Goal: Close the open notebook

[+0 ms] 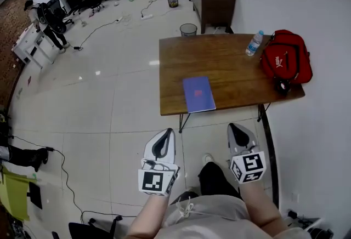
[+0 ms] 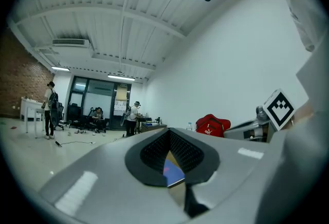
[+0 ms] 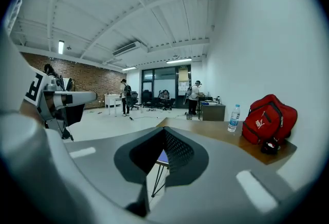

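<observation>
Left gripper (image 1: pixel 168 132) and right gripper (image 1: pixel 235 129) are clenched empty; the closed notebook (image 1: pixel 198 94) lies by the table (image 1: pixel 230 68) edge, where a bump could drop it

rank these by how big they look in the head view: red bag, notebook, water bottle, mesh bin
red bag
notebook
water bottle and mesh bin: too alike to rank, and the bin stands farther off

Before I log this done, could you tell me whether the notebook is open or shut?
Shut: the notebook lies flat on the table, only its purple cover showing.
</observation>
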Demonstrator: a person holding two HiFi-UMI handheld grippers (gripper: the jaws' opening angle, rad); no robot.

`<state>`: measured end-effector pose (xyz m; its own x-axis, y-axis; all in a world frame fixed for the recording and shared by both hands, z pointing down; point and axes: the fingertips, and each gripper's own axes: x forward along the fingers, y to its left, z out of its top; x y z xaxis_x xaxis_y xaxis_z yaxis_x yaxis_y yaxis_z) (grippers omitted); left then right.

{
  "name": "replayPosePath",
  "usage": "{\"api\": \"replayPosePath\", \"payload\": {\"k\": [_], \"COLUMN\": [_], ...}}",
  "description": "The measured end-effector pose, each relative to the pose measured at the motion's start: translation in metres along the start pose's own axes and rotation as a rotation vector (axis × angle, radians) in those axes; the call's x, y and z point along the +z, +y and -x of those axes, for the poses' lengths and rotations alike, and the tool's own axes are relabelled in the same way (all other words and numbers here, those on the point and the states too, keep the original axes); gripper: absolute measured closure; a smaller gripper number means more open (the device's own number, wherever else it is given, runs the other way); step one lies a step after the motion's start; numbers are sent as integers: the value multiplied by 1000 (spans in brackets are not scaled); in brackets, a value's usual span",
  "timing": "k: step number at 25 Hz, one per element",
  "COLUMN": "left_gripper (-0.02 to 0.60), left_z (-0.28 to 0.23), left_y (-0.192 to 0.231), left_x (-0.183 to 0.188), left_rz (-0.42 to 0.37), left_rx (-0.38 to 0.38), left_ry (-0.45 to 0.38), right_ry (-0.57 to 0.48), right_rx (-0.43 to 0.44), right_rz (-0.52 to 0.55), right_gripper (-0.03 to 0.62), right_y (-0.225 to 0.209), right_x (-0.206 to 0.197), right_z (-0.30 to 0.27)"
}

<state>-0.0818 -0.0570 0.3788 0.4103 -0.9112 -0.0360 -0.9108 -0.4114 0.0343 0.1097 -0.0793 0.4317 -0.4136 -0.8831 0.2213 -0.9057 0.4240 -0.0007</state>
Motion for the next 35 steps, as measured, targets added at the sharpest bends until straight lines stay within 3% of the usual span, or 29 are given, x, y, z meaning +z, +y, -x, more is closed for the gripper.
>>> {"api": "replayPosePath", "payload": {"k": [6, 14, 26, 35], "left_gripper": [575, 575, 575, 575], "left_z": [49, 69, 67, 62], "left_y": [3, -6, -46, -46], "left_x": [25, 21, 5, 2], "left_rz": [-16, 3, -15, -15], "left_rx": [31, 60, -17, -29], "left_ry": [-54, -17, 45, 63], "right_ry": [-45, -22, -35, -32], "right_rx": [17, 59, 87, 98], "right_rz": [33, 51, 58, 61], "right_gripper": [588, 589, 589, 589], "right_y": [34, 50, 49, 50], "right_x": [12, 7, 3, 2], "right_z": [35, 57, 77, 72]}}
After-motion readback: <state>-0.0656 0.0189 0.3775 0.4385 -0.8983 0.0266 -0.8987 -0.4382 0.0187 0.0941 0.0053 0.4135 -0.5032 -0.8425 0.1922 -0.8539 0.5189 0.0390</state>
